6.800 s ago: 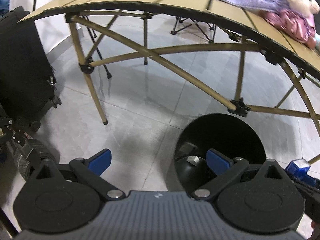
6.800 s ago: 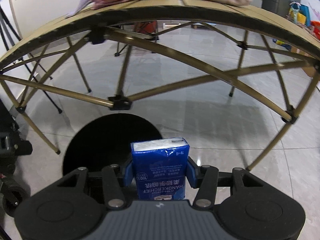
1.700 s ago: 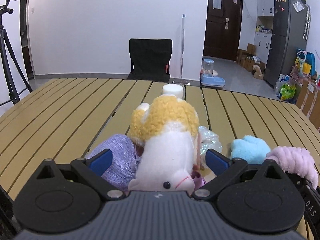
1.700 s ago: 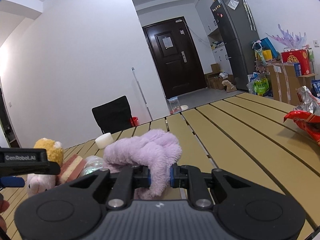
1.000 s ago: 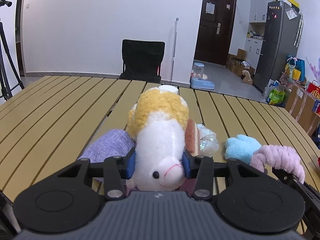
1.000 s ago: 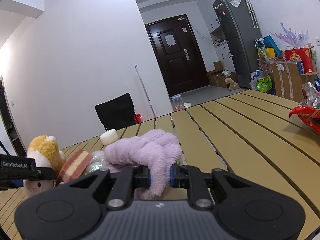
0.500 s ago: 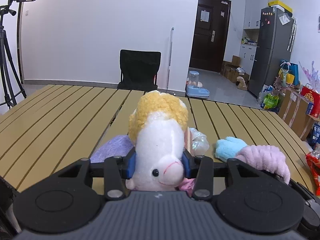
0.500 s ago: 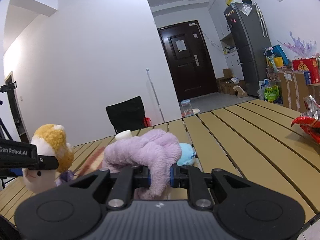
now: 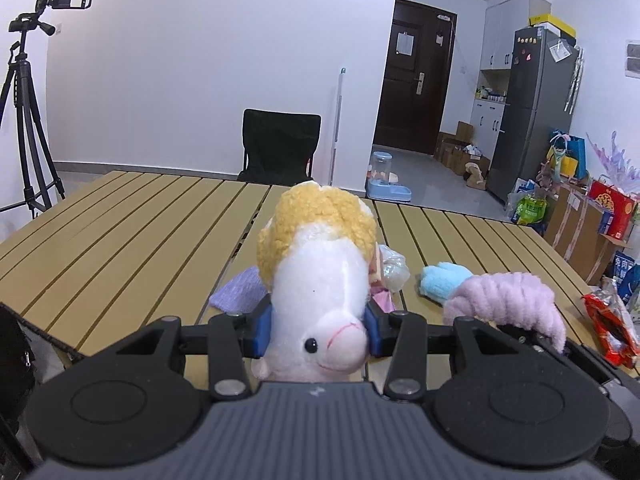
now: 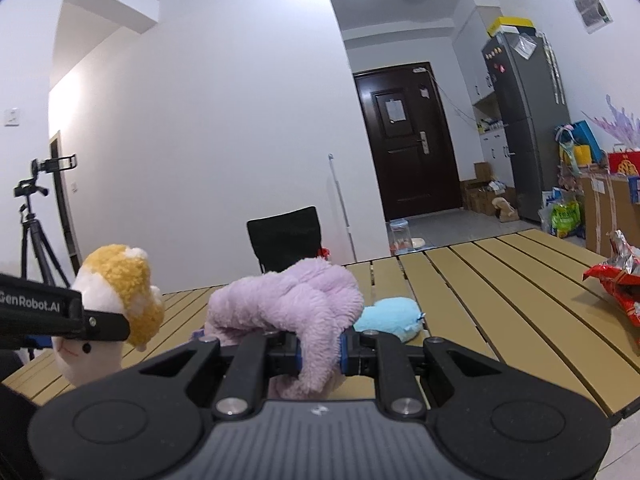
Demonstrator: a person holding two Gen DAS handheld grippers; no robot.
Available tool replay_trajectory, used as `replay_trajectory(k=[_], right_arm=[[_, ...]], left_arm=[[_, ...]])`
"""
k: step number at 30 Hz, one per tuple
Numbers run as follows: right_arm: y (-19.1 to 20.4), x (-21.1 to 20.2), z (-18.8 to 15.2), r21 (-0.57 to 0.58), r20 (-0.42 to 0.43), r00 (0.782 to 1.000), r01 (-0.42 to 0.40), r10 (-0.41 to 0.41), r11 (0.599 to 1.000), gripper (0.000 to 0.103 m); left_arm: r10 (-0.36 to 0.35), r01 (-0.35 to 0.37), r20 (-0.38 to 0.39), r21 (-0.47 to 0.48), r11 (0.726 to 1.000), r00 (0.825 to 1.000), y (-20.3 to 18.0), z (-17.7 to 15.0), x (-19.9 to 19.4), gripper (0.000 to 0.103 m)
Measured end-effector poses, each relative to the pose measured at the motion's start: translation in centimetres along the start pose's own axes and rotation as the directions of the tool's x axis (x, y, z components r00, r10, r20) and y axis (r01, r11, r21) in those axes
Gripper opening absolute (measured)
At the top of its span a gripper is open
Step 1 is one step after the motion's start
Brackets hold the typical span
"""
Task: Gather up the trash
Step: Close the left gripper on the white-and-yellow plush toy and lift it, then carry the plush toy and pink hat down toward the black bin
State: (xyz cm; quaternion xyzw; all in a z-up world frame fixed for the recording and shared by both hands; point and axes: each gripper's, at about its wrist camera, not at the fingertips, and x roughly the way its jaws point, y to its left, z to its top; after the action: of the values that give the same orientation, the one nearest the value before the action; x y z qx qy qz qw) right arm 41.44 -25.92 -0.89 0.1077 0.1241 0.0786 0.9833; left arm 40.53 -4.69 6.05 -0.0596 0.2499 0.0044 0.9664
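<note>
The slatted table (image 9: 120,220) drops away beneath me: my left gripper (image 9: 318,330) clamps the plush sheep (image 9: 320,280), my right gripper (image 10: 320,350) the lilac fluffy toy (image 10: 288,300), both now lifted clear (bin-bound, I'd guess)

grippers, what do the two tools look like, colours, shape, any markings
Both match. The left tool and the right tool each have a dark grey ribbed body, two round black discs at the sides, black linkage arms with silver pivot screws, and blue pads on the fingers. The right wrist view shows white "GenRobot.AI" lettering on the left tool's side. No cables or sleeves show.
</note>
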Motion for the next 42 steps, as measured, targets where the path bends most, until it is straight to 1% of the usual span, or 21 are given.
replay_trajectory(k=[8,17,27,36,42], right_arm=[[2.3,-3.8,-1.6,-0.058,-0.011,1.000,-0.018,0.017,0.998,0.015],[3.1,-7.4,-3.7,-0.088,-0.046,0.999,-0.030,0.026,0.996,0.015],[4.0,-10.3,-6.8,-0.134,-0.107,0.994,-0.033,0.019,0.990,0.015],[4.9,-11.2,-10.6,-0.202,-0.203,0.979,-0.024,-0.018,0.979,0.015],[5.6,-11.0,-13.7,-0.280,-0.288,0.956,-0.023,-0.061,0.960,0.015]], left_arm=[[-0.011,0.011,-0.002,0.009,1.000,1.000,0.8,-1.9,-3.4,0.045],[-0.010,0.009,-0.030,-0.021,1.000,1.000,2.6,-4.5,-5.6,0.045],[-0.015,0.011,-0.080,-0.054,0.998,0.997,5.1,-8.8,-7.7,0.044],[-0.017,0.007,-0.137,-0.073,0.997,0.990,7.0,-12.9,-8.3,0.044],[-0.011,-0.007,-0.194,-0.095,0.995,0.981,8.3,-15.9,-7.6,0.044]])
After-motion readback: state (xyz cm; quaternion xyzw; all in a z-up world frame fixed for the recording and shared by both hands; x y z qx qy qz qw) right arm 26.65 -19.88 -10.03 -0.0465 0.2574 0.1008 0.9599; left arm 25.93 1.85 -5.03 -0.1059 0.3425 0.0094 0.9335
